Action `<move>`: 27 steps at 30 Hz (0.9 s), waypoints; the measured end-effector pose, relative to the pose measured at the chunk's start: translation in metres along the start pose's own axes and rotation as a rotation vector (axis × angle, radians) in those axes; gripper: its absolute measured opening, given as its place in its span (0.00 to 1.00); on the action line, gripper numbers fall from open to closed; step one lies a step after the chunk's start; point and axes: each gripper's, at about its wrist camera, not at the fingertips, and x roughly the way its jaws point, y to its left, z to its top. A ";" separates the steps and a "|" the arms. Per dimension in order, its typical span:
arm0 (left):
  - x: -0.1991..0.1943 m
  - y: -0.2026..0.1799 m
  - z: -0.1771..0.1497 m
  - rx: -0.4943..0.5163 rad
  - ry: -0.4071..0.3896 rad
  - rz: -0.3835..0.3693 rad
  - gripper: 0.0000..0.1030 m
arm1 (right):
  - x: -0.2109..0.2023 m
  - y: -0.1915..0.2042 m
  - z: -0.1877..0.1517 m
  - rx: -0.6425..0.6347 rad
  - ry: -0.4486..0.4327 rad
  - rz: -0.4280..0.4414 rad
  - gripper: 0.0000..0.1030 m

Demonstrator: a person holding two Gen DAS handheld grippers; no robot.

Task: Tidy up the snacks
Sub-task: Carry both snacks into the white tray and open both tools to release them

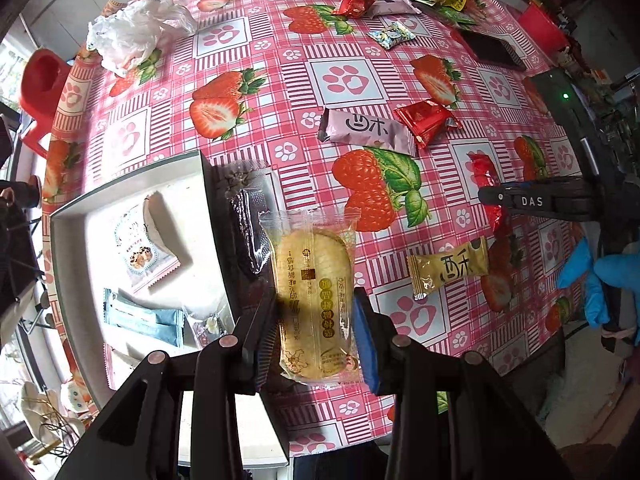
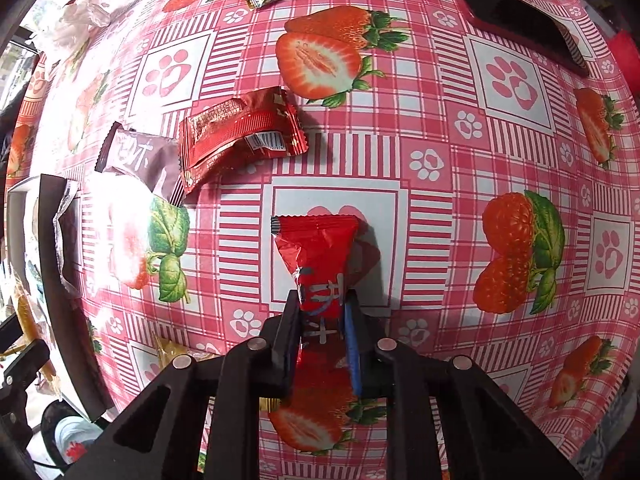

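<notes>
Left wrist view first: the left gripper [image 1: 314, 322] has its jaws closed on a clear-wrapped yellow biscuit pack [image 1: 314, 300], lifted just beside the near corner of the white tray [image 1: 132, 196], where a dark brown packet [image 1: 248, 232] straddles the tray's edge. Over on the right wrist view, the right gripper [image 2: 322, 312] is pinched narrow on a red candy wrapper [image 2: 316, 256], its free end fanning out over the strawberry tablecloth [image 2: 440, 160]. My call is both hands are mid-carry toward the tray. To do this well, the left should clear that rim and the straddling brown packet before letting go, setting the biscuit flat on bare tray floor, not on the blue packet [image 1: 144, 318]. The right should wait its turn, keeping the grip light so the candy isn't crushed. Loose ones remain: a pink bar [image 1: 366, 132] and gold candy [image 1: 450, 268].
</notes>
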 end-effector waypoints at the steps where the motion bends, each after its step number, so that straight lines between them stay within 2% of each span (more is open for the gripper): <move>1: -0.002 0.004 -0.002 -0.009 -0.005 0.001 0.38 | 0.001 0.003 0.002 0.008 -0.002 0.011 0.21; 7: -0.012 0.032 -0.016 -0.061 -0.022 0.023 0.38 | -0.031 0.039 -0.001 -0.017 -0.037 0.118 0.21; 14: -0.015 0.067 -0.036 -0.129 -0.029 0.057 0.38 | -0.051 0.128 0.005 -0.136 -0.054 0.203 0.21; 21: -0.011 0.101 -0.058 -0.201 -0.013 0.071 0.38 | -0.045 0.221 0.015 -0.278 -0.043 0.262 0.21; 27: -0.002 0.124 -0.078 -0.255 0.015 0.071 0.38 | -0.030 0.277 0.015 -0.353 -0.007 0.300 0.21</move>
